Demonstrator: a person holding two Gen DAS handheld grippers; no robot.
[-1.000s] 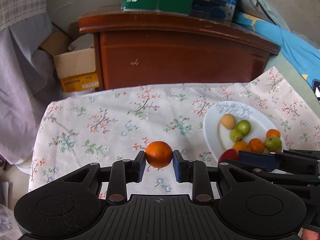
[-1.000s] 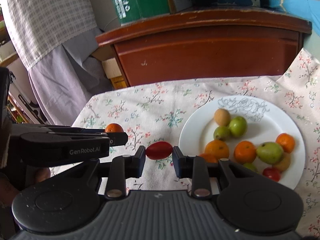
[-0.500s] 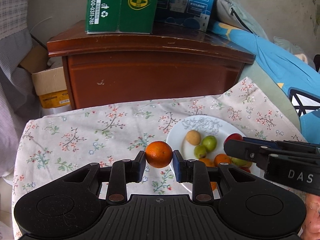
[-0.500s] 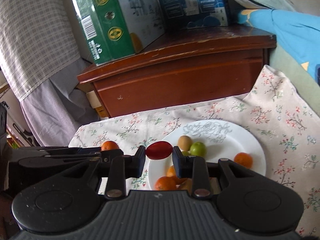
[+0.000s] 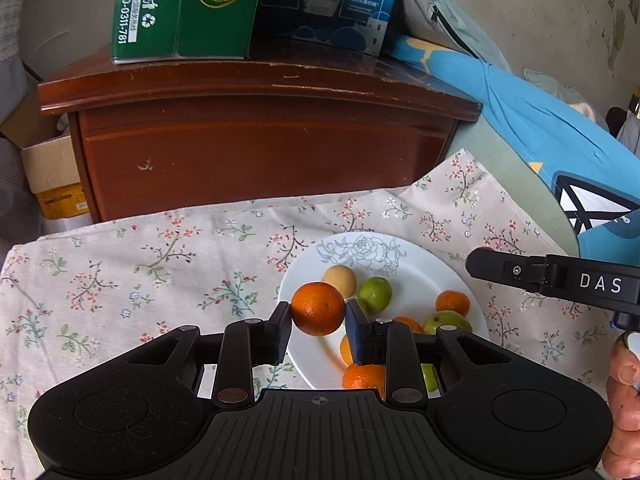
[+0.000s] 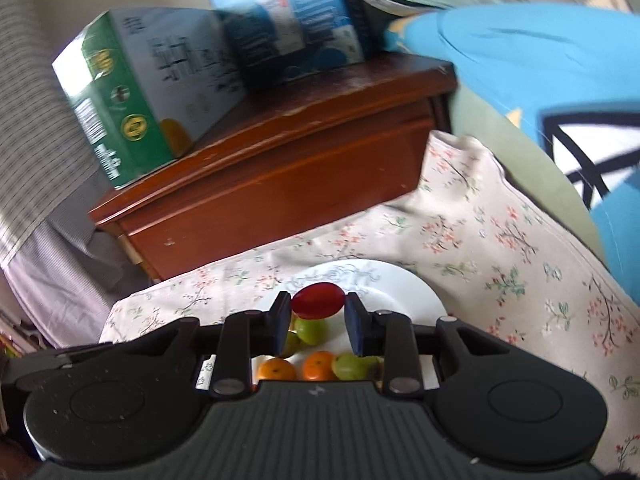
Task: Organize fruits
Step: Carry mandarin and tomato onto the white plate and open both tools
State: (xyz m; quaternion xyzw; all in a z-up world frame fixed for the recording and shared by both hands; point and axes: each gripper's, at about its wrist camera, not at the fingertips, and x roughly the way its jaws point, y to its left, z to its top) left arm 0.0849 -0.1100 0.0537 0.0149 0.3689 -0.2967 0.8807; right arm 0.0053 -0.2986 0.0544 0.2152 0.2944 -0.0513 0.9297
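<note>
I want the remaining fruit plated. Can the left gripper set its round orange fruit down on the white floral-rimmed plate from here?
Probably yes. The left gripper, shut on the round orange fruit, hangs over the white floral-rimmed plate; bare plate shows beside the fruits there.

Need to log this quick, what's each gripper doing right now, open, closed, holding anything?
Left gripper: closed on an orange, above the plate.
Right gripper: closed on a small red fruit, above the plate.

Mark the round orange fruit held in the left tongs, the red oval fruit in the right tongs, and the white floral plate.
Round orange fruit [image 5: 317,309], left wrist view, centre of its peel.
Red oval fruit [image 6: 318,300], right wrist view, middle of its skin.
White floral plate [image 5: 416,268], left wrist view, bare patch.
</note>
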